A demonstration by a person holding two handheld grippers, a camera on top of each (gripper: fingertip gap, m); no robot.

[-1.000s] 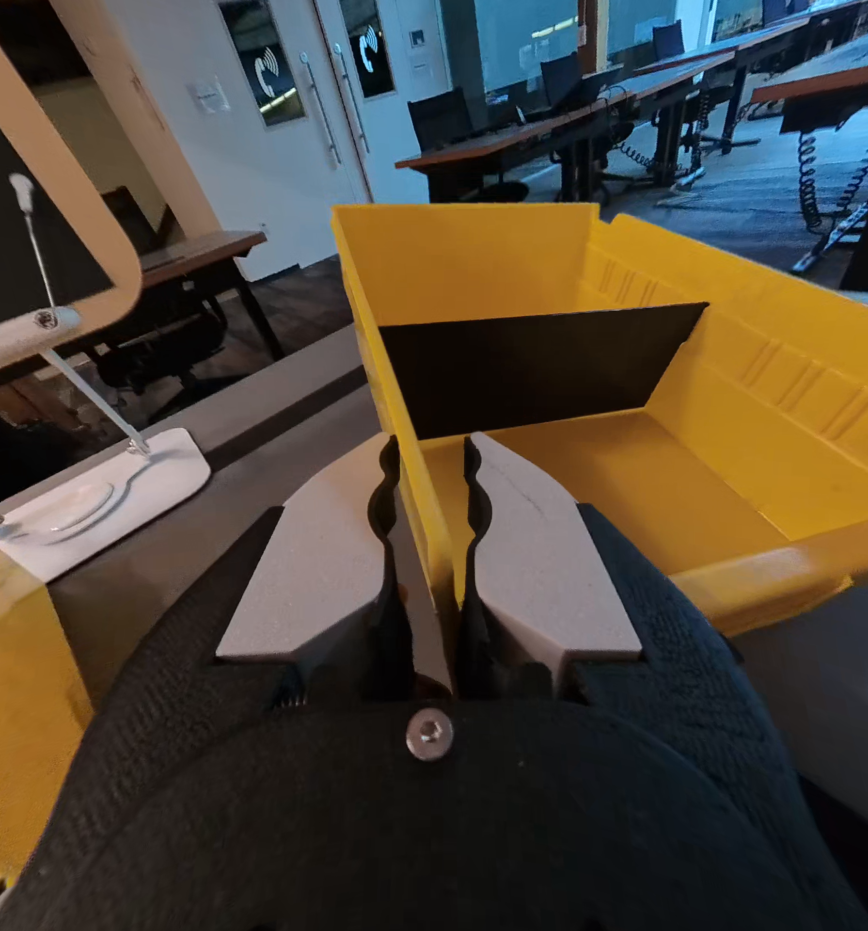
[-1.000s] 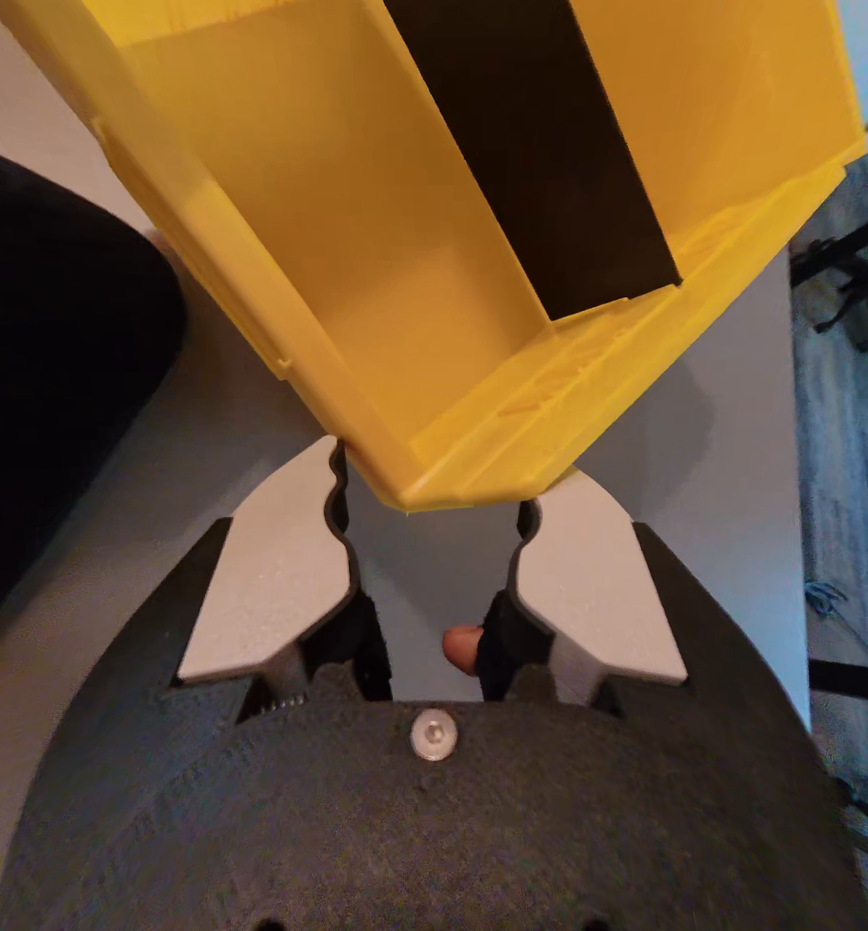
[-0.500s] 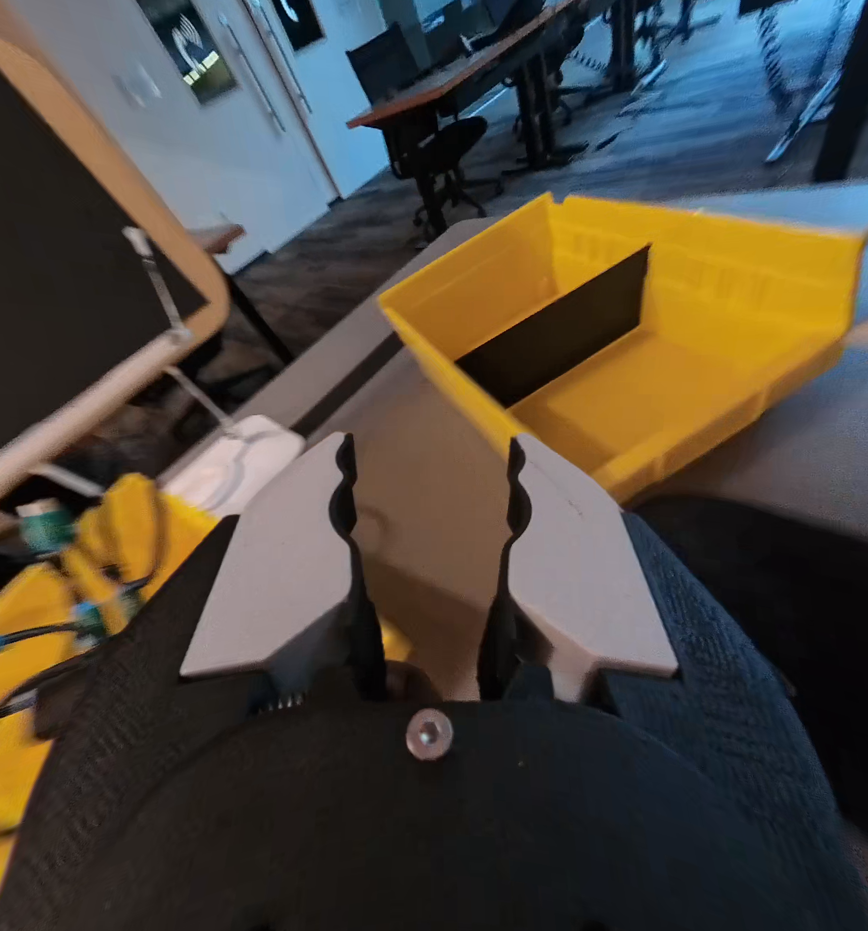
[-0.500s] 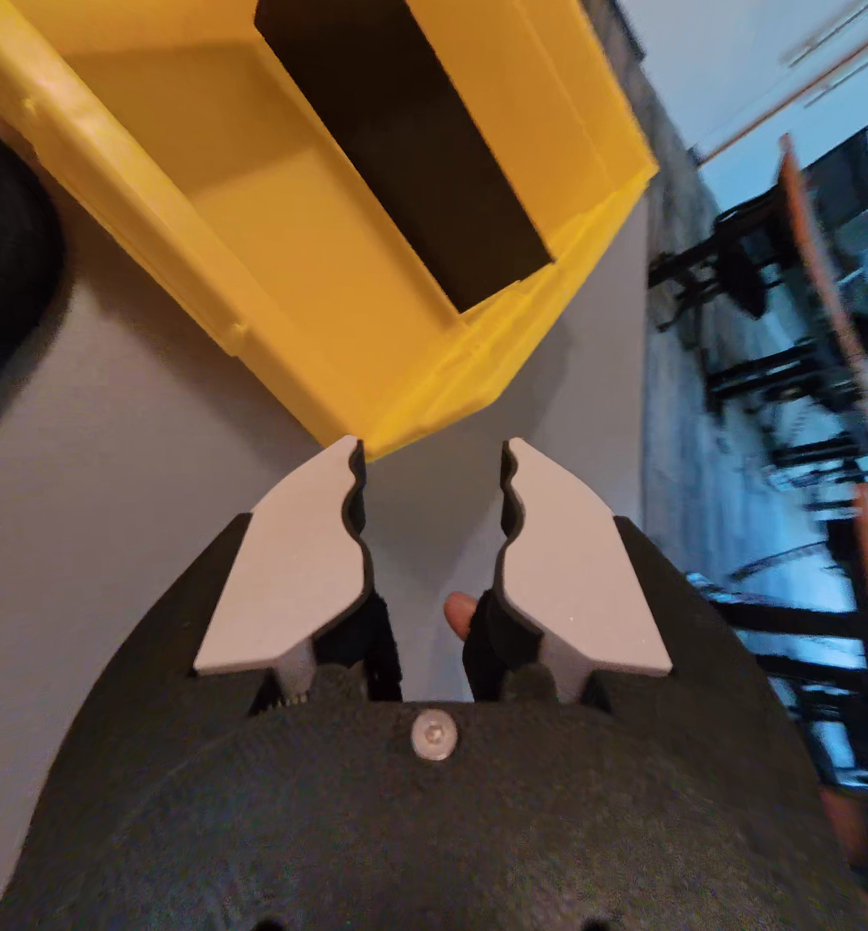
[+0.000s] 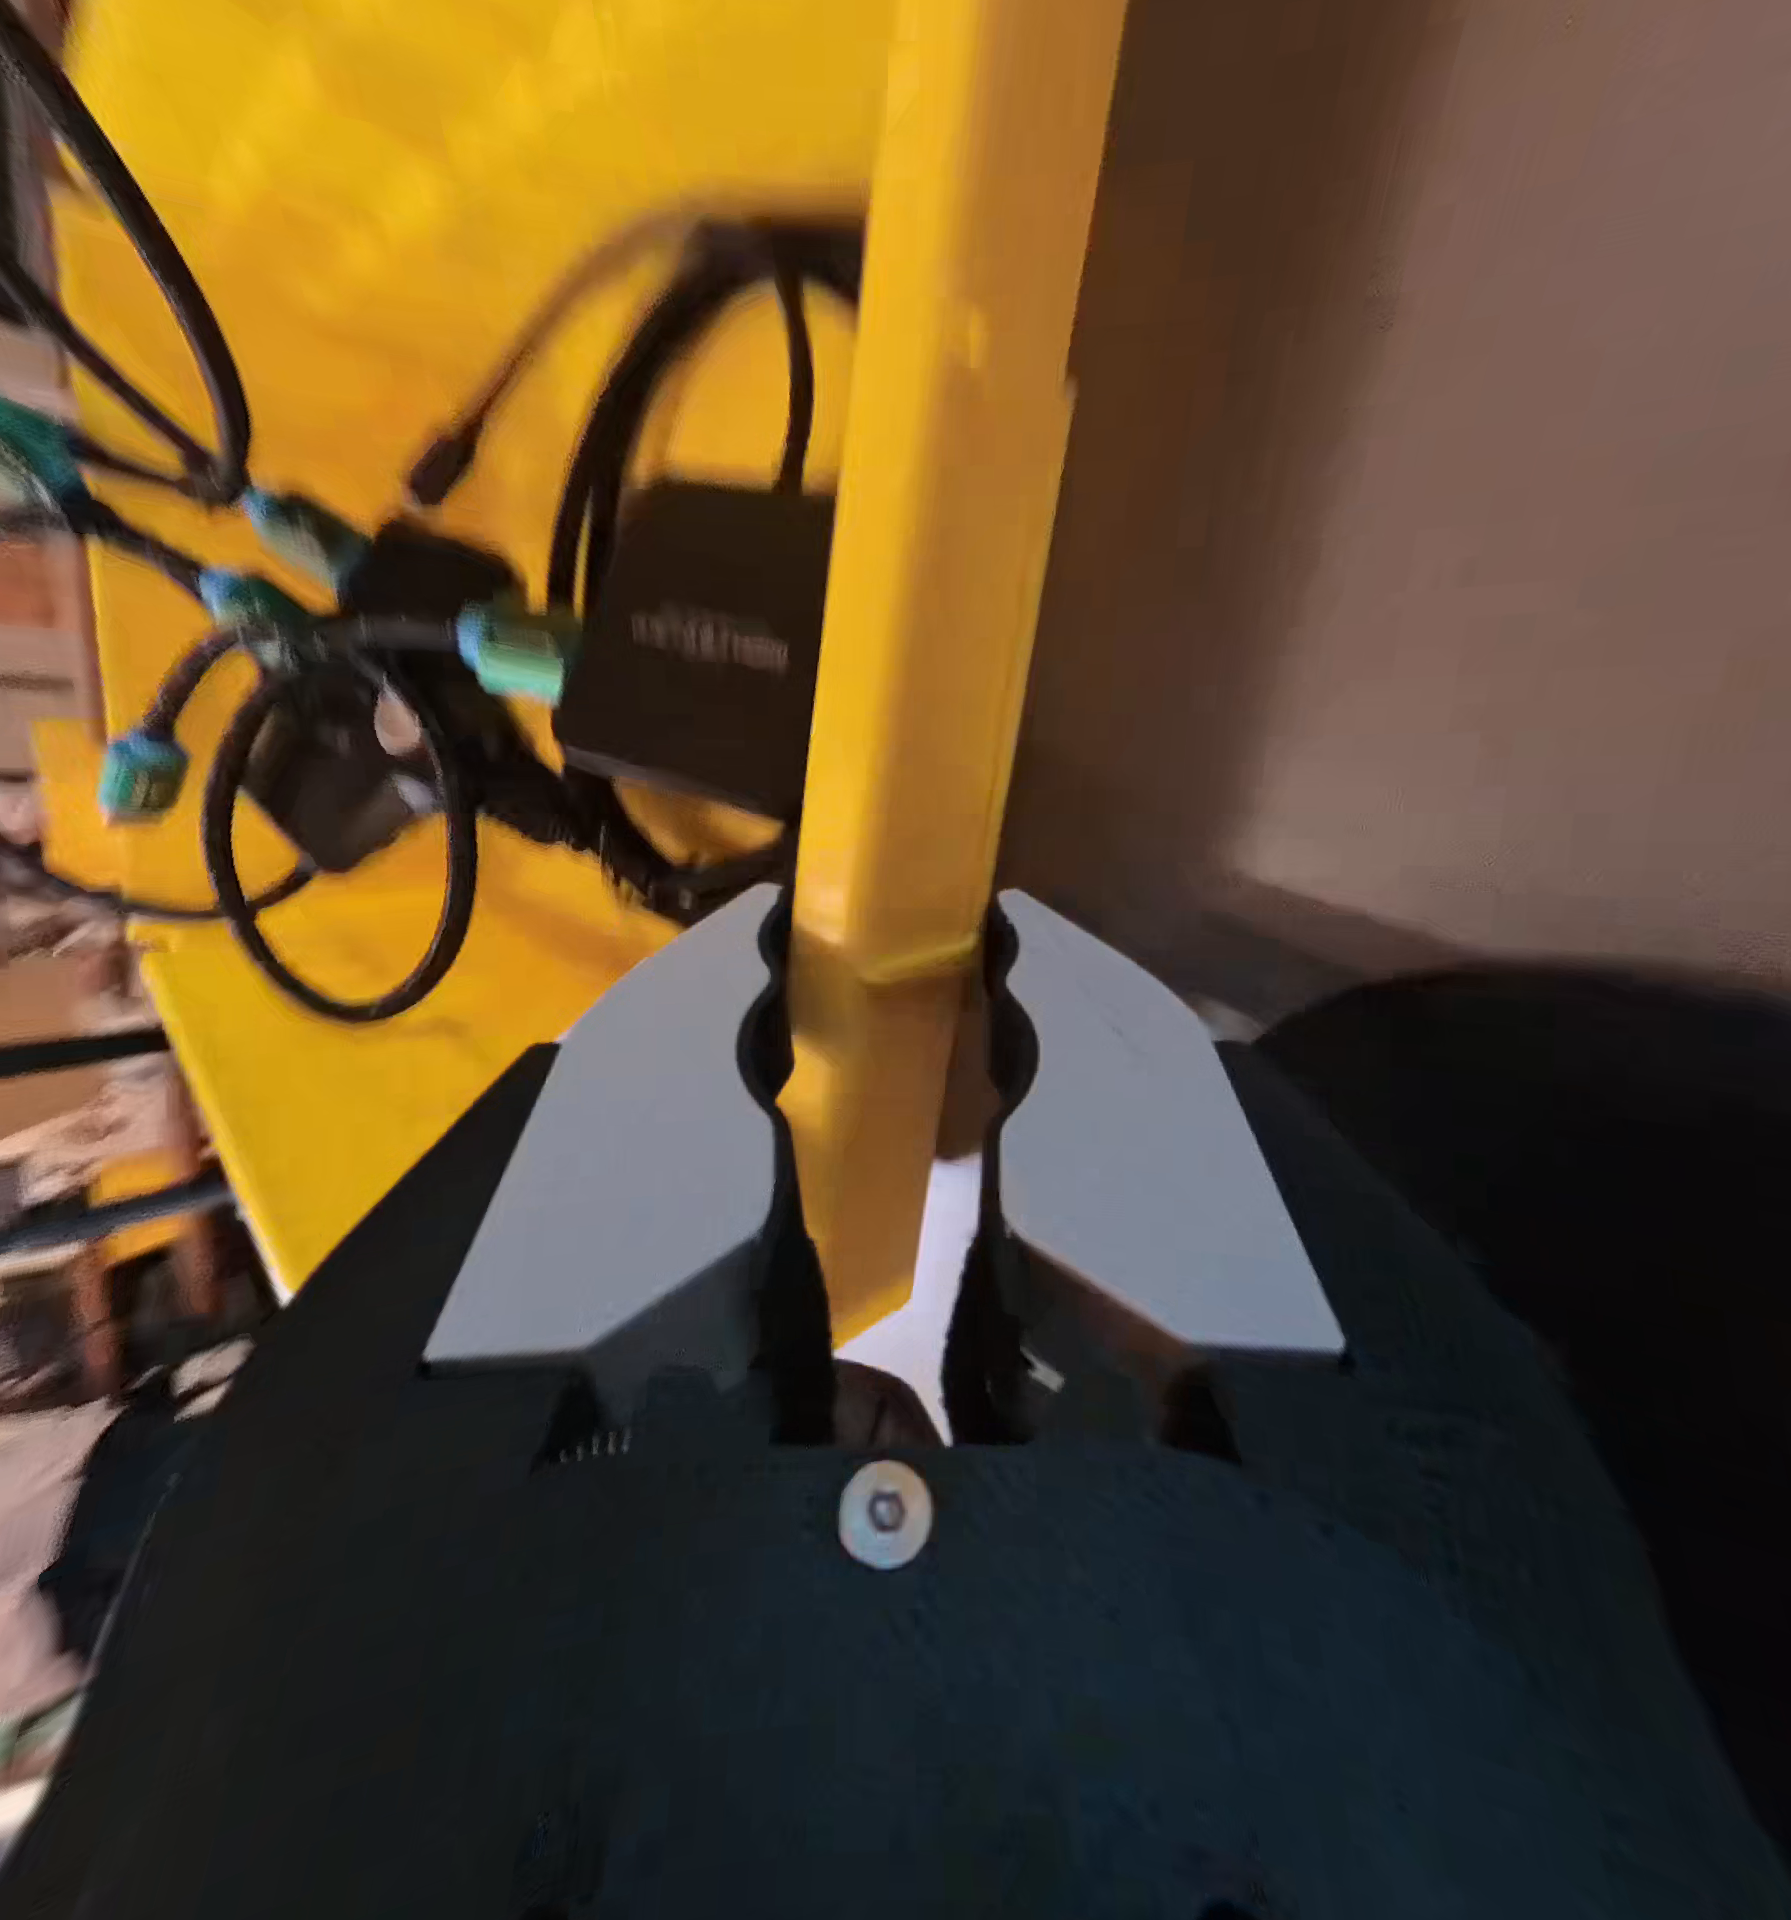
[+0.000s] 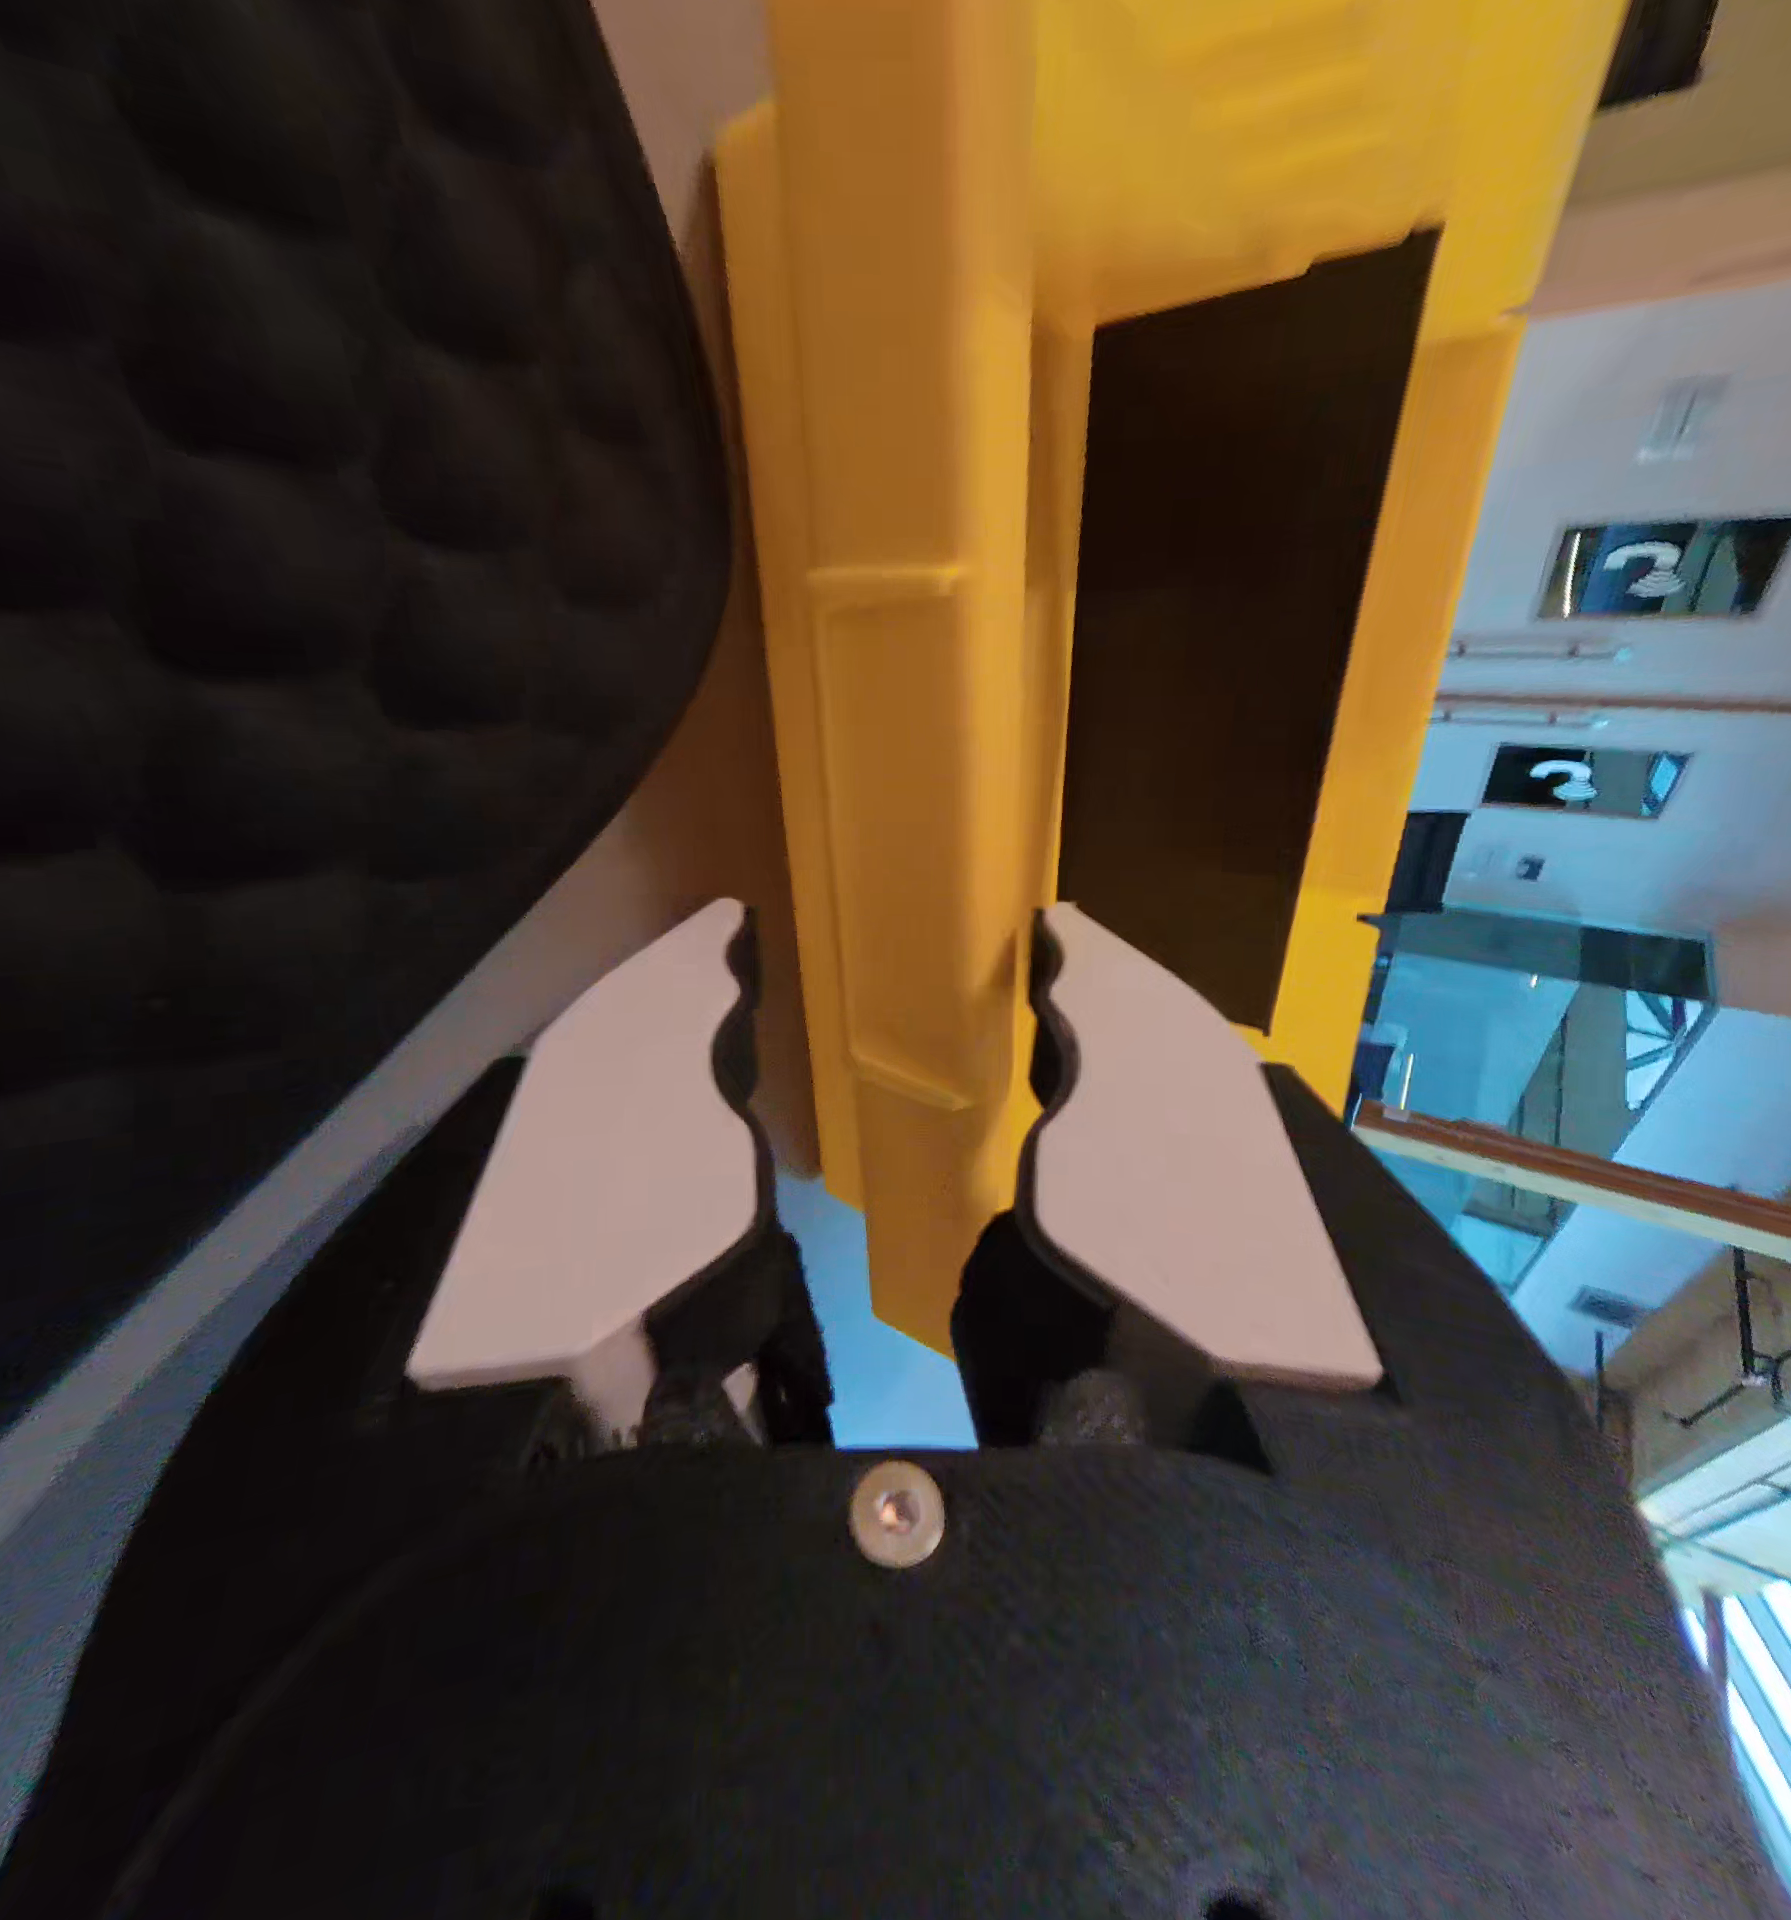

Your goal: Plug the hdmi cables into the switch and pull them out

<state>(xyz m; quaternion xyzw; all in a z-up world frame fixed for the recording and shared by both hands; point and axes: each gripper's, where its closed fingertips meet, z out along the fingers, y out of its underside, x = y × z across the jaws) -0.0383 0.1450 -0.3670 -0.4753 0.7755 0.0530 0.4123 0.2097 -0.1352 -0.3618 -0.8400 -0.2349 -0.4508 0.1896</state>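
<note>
Cables (image 5: 371, 665), switch (image 5: 699, 644) only in left view; right: divider (image 6: 1234, 623).

Bright glass partition (image 6: 1556, 1023) and white wall (image 6: 1639, 686) on one side, plain beige wall (image 5: 1493, 416) on the other.

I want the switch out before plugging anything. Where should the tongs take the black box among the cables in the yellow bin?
Probably the black box by the end opposite the cable leaving it, coming in through the yellow bin's open top. One side hugs the bin wall and a green plug sits at the other, so those sides look crowded.
</note>
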